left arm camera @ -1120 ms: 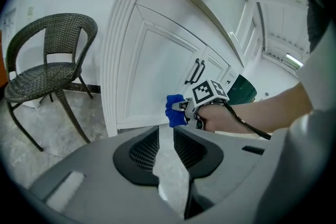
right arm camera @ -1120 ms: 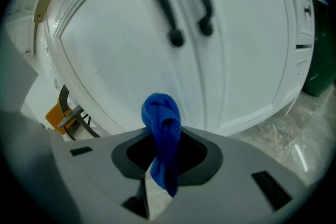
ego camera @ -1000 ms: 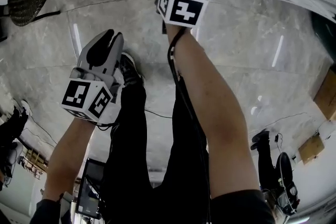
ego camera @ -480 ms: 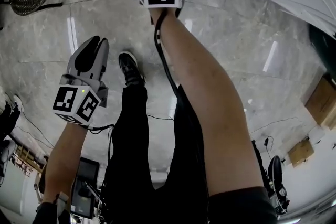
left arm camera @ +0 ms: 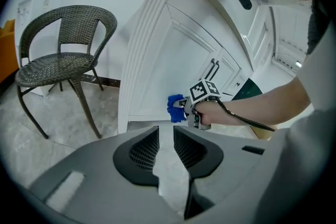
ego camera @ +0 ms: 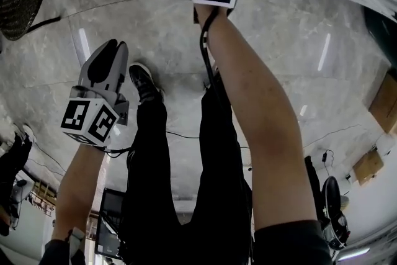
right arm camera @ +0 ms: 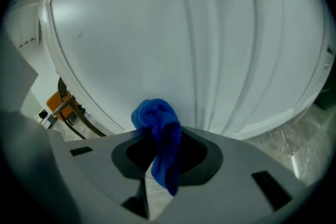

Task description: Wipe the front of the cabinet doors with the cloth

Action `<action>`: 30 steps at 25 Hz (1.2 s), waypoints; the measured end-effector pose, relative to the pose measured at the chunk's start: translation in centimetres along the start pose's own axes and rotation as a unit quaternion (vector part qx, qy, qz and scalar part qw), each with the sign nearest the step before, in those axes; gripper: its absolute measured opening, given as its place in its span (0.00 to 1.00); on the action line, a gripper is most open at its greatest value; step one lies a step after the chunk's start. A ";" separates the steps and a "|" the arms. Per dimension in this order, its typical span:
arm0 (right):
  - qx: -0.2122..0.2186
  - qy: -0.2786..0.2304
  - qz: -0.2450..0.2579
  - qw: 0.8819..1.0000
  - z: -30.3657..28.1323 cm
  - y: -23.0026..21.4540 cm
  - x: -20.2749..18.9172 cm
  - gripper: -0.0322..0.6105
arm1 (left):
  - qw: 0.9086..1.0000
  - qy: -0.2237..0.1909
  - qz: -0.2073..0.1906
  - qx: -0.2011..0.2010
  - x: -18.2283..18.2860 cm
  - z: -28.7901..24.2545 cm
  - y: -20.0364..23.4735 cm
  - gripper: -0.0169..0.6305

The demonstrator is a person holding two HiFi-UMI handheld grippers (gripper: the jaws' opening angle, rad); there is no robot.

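At nine o'clock the left gripper [left arm camera: 165, 136] hangs idle, jaws a slit apart on nothing. At twelve the right gripper [right arm camera: 160, 152] is clamped on the cloth [right arm camera: 157, 118], low against the cabinet door [right arm camera: 157, 34]. Bunched so small, the cloth may slip out or let the hard jaws scrape the paint. It is a knobbly blue terry wad, and the door is smooth, white, with moulded panels.
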State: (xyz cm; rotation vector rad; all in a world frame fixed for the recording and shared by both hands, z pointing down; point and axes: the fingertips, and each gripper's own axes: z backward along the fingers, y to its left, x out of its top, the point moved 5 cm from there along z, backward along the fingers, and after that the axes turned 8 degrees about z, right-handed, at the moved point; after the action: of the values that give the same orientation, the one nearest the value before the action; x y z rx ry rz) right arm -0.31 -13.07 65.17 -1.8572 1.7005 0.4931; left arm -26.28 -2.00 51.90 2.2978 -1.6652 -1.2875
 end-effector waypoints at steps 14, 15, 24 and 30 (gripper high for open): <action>-0.069 -0.007 -0.055 0.996 5.2 -11.0 -2.5 0.19 | 0.999 -0.004 -0.016 -0.030 0.9 -3.3 -6.4 0.16; -0.070 -0.004 -0.054 0.996 5.2 -10.8 -2.8 0.19 | 1.000 -0.005 -0.012 -0.029 0.7 -3.1 -6.3 0.16; -0.007 0.019 -0.025 0.999 1.9 1.1 -3.6 0.19 | 1.000 -0.017 0.016 -0.008 -0.8 1.3 -1.0 0.16; 0.089 -0.006 0.047 0.995 -2.0 14.1 -0.5 0.19 | 0.999 -0.028 0.039 0.015 -0.8 4.8 3.7 0.16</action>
State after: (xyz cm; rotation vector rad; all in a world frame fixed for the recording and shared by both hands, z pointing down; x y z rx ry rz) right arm -14.54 -14.41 64.76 -1.6520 1.7697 0.3762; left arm -32.21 -0.90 50.92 2.2082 -1.7834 -1.3328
